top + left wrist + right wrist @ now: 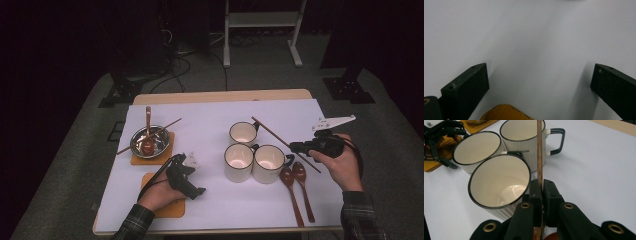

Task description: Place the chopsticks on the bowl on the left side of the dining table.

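My right gripper point(294, 146) point(541, 183) is shut on a long wooden chopstick point(272, 132) point(539, 152), which slants over the table beside three white mugs with dark rims point(239, 161) point(499, 182). The chopstick's far end points past the rear mug point(243, 133) point(524, 131). My left gripper point(196, 190) point(539, 67) is open above the white table cover with nothing between its jaws. It hovers at the edge of an orange coaster point(167, 207) point(504, 114).
A metal bowl point(159, 146) with a brown spoon and a second chopstick point(167, 125) sits on another orange coaster at the left. Two brown spoons point(295, 187) lie in front of the right mug. The white cover point(210, 115) spans the table.
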